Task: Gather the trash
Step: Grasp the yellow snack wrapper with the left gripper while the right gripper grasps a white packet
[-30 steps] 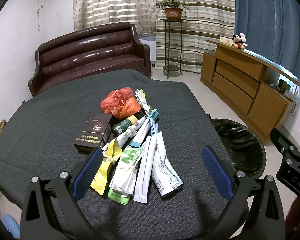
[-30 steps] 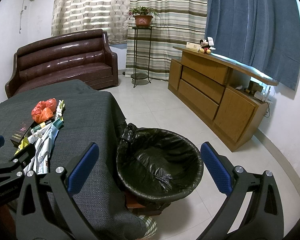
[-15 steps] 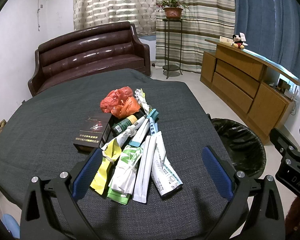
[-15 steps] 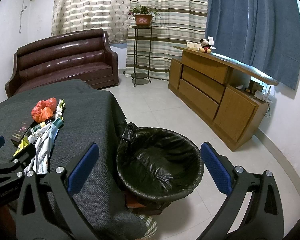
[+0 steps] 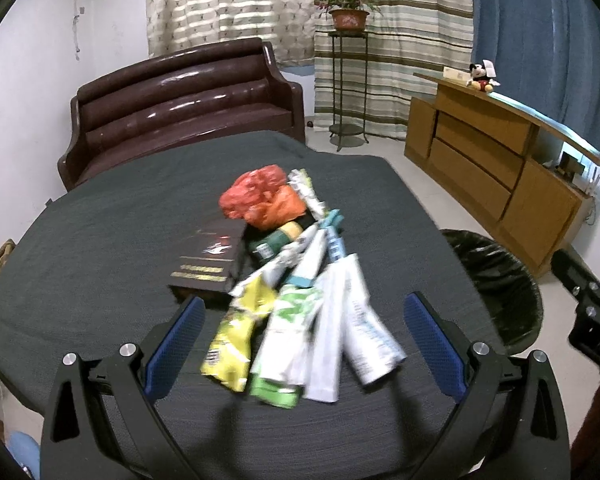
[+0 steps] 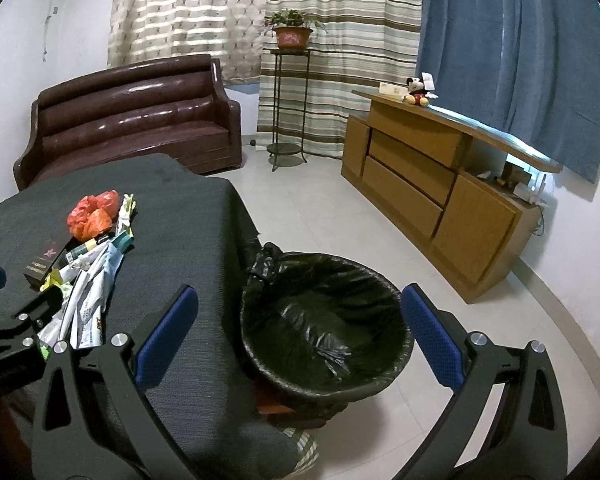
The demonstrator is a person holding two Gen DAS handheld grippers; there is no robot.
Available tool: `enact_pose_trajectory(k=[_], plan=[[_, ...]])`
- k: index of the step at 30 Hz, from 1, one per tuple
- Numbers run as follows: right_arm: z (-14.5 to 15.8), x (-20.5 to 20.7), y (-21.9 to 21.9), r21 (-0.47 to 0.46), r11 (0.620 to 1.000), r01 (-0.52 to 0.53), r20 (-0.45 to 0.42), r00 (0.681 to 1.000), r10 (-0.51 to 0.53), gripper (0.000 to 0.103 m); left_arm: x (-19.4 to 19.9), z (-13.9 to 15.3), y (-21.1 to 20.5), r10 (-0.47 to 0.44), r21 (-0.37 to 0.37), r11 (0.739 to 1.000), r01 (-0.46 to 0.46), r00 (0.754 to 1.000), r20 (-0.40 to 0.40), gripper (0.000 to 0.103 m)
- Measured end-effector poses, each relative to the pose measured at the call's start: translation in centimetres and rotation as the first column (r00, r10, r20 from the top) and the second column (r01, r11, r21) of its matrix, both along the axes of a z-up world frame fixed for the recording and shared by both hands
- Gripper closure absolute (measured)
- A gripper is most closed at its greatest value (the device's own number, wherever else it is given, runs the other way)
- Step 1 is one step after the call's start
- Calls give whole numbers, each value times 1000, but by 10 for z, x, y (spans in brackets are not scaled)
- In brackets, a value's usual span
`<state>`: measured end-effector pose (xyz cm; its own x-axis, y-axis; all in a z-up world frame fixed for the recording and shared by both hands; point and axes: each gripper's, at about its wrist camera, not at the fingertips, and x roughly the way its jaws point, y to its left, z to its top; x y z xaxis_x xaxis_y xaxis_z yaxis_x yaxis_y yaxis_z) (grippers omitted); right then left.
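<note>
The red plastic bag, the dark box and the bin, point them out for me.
red plastic bag (image 5: 252,190), left wrist view, on its crumpled top.
dark box (image 5: 208,264), left wrist view, on its lid.
bin (image 6: 324,322), right wrist view, on the black liner inside.

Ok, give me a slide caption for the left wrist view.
Open left gripper hovering before a pile of wrappers on a dark-clothed table, bin alongside.

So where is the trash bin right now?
On the floor by the table's right edge: the black-lined trash bin sits centre in the right wrist view, far right in the left one.
</note>
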<state>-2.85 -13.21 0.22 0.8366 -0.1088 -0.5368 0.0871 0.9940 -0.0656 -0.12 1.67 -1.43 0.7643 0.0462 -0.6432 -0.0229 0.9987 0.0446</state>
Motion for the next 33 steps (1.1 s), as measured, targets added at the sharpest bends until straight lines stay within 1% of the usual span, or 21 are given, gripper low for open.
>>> enact_pose_trajectory(k=[2, 4, 8, 14, 18, 19, 20, 22, 29, 30, 32, 33], plan=[[-2, 8, 10, 8, 1000, -17, -15, 1000, 17, 9, 0, -3, 11, 12, 3, 1000, -12, 1000, -7, 6], [-5, 12, 15, 19, 999, -31, -33, 999, 32, 18, 1, -6, 21, 20, 4, 1000, -20, 1000, -15, 6], [-6, 16, 32, 31, 997, -75, -53, 996, 77, 22, -3, -10, 44, 40, 12, 999, -40, 999, -27, 7], [-14, 18, 62, 33, 987, -159, -96, 982, 161, 30, -7, -13, 64, 54, 34, 998, -54, 998, -29, 8], [-19, 20, 84, 29, 979, -203, -122, 971, 205, 32, -7, -17, 72, 59, 24, 998, -58, 997, -45, 10], [-20, 20, 87, 26, 977, -211, -125, 969, 212, 33, -7, -18, 73, 58, 20, 998, -57, 997, -49, 11], [-21, 19, 92, 18, 975, -221, -130, 967, 221, 33, -7, -20, 75, 56, 17, 998, -55, 997, -53, 16], [-22, 20, 97, 8, 974, -227, -137, 964, 226, 33, -6, -21, 75, 40, 7, 999, -40, 997, -66, 19], [-28, 29, 96, 0, 978, -206, -161, 966, 204, 33, 3, -30, 74, -4, -11, 1000, 3, 994, -108, 19], [-29, 29, 95, 1, 979, -204, -163, 966, 202, 33, 4, -31, 74, -6, -9, 1000, 5, 994, -112, 21], [-30, 31, 94, 5, 979, -202, -166, 965, 200, 33, 9, -34, 74, -25, -19, 1000, 23, 991, -131, 33], [-32, 32, 95, 6, 979, -203, -168, 965, 201, 33, 12, -34, 74, -28, -27, 999, 24, 990, -136, 34]])
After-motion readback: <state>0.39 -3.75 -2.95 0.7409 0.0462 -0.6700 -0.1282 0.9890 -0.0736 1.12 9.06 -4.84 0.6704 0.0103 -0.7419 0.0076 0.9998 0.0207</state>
